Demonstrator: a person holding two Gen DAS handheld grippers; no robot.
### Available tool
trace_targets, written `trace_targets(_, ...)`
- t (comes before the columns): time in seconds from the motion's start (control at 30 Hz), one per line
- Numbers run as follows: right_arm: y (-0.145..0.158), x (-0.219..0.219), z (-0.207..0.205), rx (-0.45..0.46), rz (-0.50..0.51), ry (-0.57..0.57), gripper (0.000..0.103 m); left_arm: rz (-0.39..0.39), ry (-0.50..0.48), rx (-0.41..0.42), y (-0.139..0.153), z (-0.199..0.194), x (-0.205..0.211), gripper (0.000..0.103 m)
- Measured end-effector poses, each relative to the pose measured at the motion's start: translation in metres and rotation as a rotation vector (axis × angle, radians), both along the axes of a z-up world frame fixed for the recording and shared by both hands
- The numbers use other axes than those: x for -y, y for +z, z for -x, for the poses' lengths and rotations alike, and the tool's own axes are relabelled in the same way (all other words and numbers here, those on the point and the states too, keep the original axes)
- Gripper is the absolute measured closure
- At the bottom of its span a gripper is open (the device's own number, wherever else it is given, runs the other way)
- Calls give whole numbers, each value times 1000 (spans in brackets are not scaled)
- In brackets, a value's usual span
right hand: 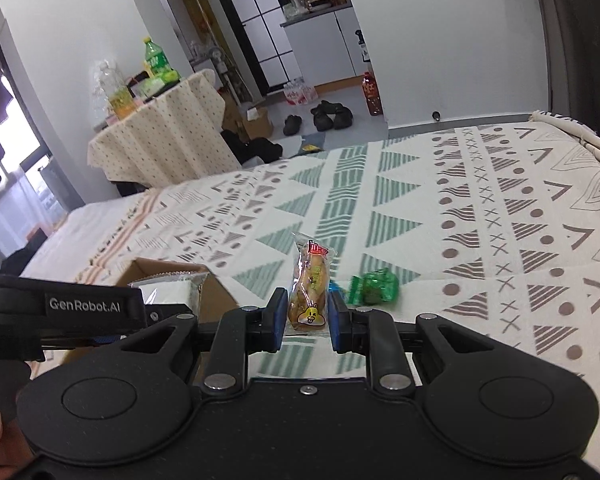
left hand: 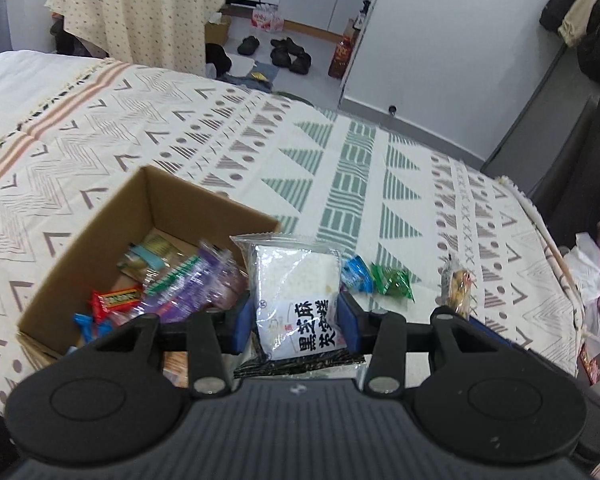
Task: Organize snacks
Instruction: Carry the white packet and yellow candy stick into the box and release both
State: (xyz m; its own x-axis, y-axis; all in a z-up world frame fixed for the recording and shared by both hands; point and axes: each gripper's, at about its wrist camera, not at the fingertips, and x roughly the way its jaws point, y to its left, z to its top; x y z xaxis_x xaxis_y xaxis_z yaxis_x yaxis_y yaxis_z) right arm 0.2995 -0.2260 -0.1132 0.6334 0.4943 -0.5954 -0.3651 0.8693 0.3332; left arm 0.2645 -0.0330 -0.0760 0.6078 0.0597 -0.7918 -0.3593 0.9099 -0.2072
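A cardboard box (left hand: 112, 216) sits on the patterned bedspread, holding several wrapped snacks, among them a purple pack (left hand: 192, 284) and a red bar (left hand: 114, 300). My left gripper (left hand: 296, 322) is shut on a white rice-cake packet (left hand: 296, 280) and holds it at the box's right edge. A blue candy (left hand: 356, 274) and a green candy (left hand: 392, 282) lie right of it. My right gripper (right hand: 303, 322) is shut on a brown pastry packet (right hand: 310, 288), held above the bedspread. The green candy (right hand: 374, 288) lies just beyond. The box (right hand: 216, 300) and the left gripper's packet (right hand: 172, 290) show at left.
The bedspread (left hand: 340, 168) covers a bed with its edge at the right. Beyond it stand a cloth-covered table (right hand: 160, 136) with bottles, shoes (right hand: 328, 116) on the floor, and a white wall (left hand: 460, 40).
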Motion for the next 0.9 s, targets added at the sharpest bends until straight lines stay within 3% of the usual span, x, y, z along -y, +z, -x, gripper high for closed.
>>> trace_targets(0.53,8,-49,19,4,-50,32,82,7,95,50,23,25,-71,59)
trace_targets(0.9,10,-83,29,23,-33,61,82,46,127,38,11,28,-114,59)
